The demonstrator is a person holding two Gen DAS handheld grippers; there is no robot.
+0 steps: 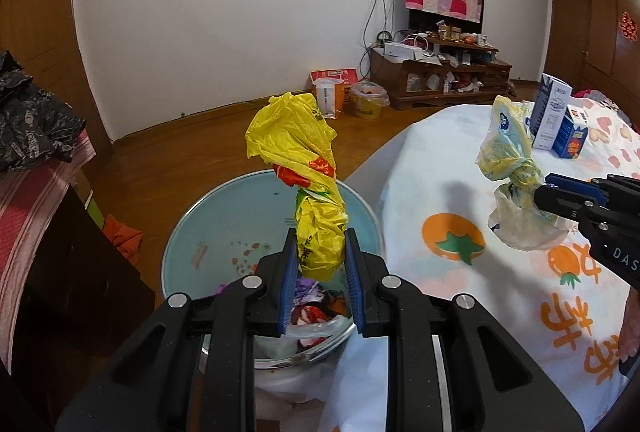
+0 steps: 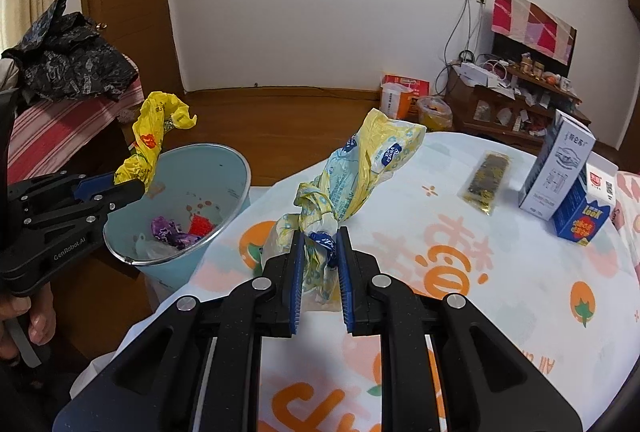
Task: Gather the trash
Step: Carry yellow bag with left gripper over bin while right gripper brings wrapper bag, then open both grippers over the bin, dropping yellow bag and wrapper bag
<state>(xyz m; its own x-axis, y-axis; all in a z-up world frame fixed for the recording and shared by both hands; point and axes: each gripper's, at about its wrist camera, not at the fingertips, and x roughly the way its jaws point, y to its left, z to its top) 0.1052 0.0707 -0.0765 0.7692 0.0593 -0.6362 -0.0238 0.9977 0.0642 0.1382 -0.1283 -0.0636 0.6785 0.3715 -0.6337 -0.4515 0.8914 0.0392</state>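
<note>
I have some trash already in the bin (image 2: 224,168): a purple wrapper (image 2: 170,230), a red scrap (image 2: 200,225) and a bit of clear plastic lie at its bottom. Two more pieces are in hand and not yet dropped.

My left gripper (image 1: 321,252) is clamped on a yellow bag (image 1: 296,136), twisted into a rope that sticks up past the fingertips; it hangs right over the open mouth of the bin, so I judge that this one only needs letting go. My right gripper (image 2: 319,252) is pinched on a pale yellow and blue bag (image 2: 360,168), knotted near the pads, and it sits above the bench (image 2: 520,292), beside the bin rather than over it. That one has to travel across to the rim before I release.

Left on the bench, as far as I can see, are a dark snack packet (image 2: 486,178) lying flat, a tall white carton (image 2: 560,164) and a small blue carton (image 2: 582,218) just beside it; whether the cartons count as trash I cannot tell.

Both grippers point forward and downward at a similar slant, side by side. A hand (image 2: 28,316) shows under the left gripper's handle.
</note>
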